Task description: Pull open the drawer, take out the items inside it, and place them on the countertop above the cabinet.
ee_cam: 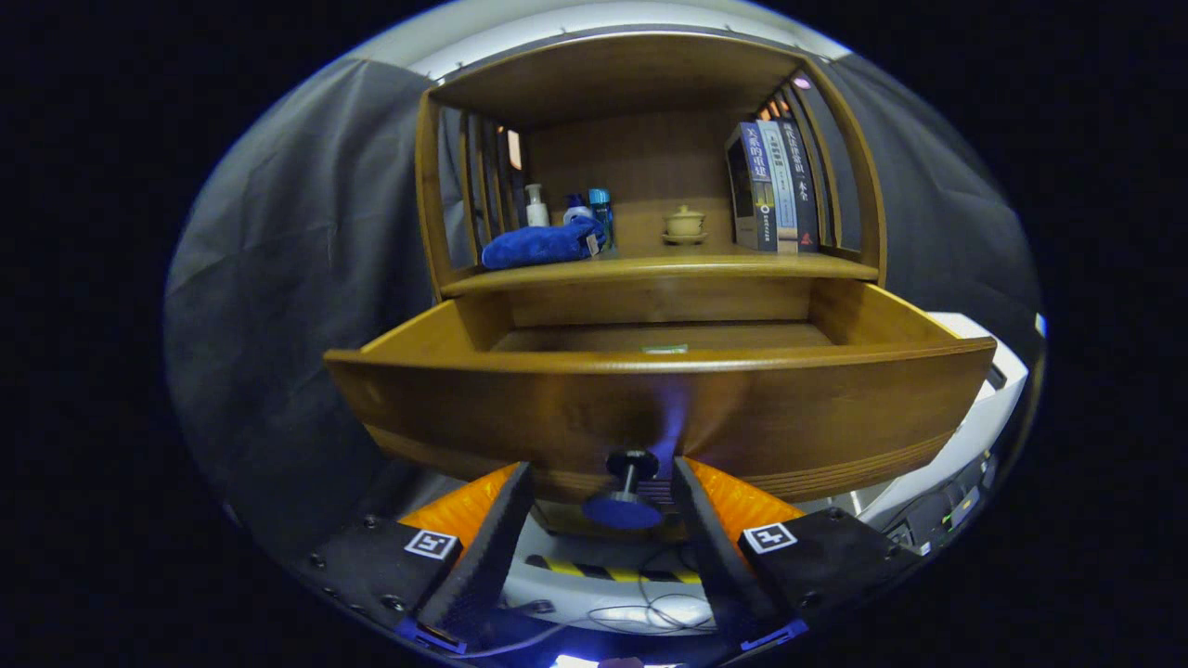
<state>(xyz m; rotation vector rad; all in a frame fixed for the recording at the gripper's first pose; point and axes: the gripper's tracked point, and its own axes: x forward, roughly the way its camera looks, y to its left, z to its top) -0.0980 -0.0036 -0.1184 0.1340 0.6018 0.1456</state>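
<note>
Wooden drawer [659, 408] pulled open; small green item [665, 350] inside.

Most of the drawer [659, 408] floor is hidden by its front panel; a small green item [665, 350] at twelve o'clock from the gripper [603, 482] is barely glimpsed and cannot be identified.

Book spines: the books [775, 186] on the countertop [650, 269] carry vertical printed characters, too small and blurred to read.
Square markers: a black-and-white coded square sits on each side of the gripper [603, 482], one behind each finger; they are patterns, not words or numbers.
Striped tape: a yellow-and-black warning stripe [603, 571] lies beyond the fingers, below the drawer [650, 408]; it bears no lettering.
Bottles: the small bottles [566, 209] show no legible label.
</note>
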